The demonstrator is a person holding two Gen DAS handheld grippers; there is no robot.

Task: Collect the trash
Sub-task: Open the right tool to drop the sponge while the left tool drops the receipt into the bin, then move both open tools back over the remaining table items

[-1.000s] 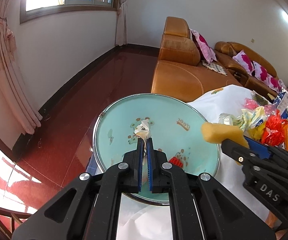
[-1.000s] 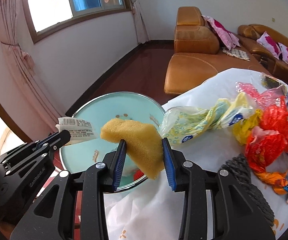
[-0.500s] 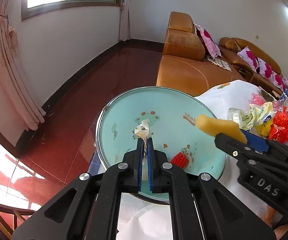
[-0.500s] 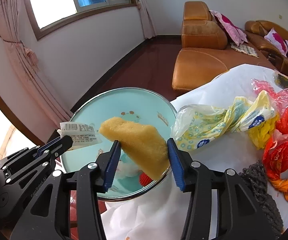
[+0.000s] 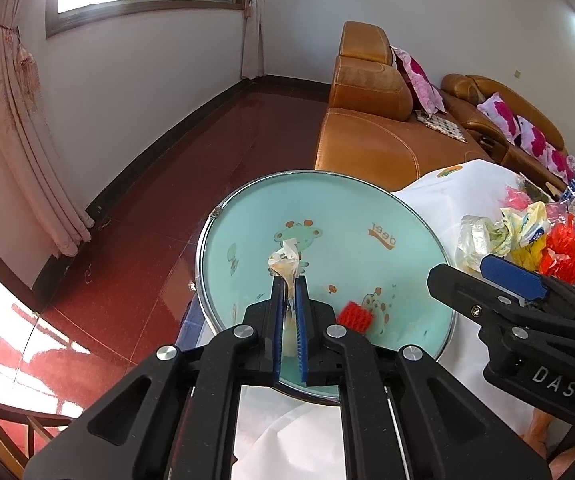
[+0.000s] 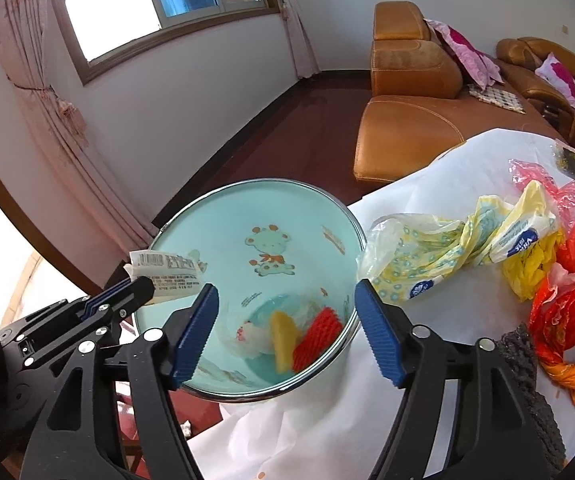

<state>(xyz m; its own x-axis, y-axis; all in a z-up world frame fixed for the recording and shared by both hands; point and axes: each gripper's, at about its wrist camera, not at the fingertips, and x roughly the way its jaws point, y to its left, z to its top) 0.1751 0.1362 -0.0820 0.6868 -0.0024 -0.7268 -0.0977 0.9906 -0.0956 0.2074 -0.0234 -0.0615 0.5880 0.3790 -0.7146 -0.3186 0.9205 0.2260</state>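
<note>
The right gripper (image 6: 285, 332) hangs over the mint-green bin (image 6: 191, 220) with its 2 blue-padded jaws spread wide and nothing between them; they have just been opening, and the yellow sponge (image 6: 281, 340) now lies at the bottom of the bin, beside a red ribbed scrap (image 6: 315, 338) and some pale wrapping. Beside it, the left gripper (image 5: 289, 320) is pinched nearly closed on a crumpled paper wrapper (image 5: 285, 260), whose barcode label (image 6: 165, 270) shows over the bin's near rim in the right wrist view. The drop-off step appears half done: 1 piece is in, 1 is held above the opening. The next move likely calls for the left jaws to part while the wrapper sits over the bin's mouth, then for the right gripper to swing back toward the litter on the white tablecloth (image 6: 327, 432), where a flowered plastic bag (image 6: 427, 258), yellow bags (image 6: 531, 268) and red bags (image 6: 567, 312) lie near the bin. Compared with a second ago, the sponge has left the right pads, which then clamped it above the rim, and has fallen inside; the wrapper's grip looks unchanged and the left gripper has kept its place. An orange sofa (image 5: 371, 148) stands beyond the table.
</note>
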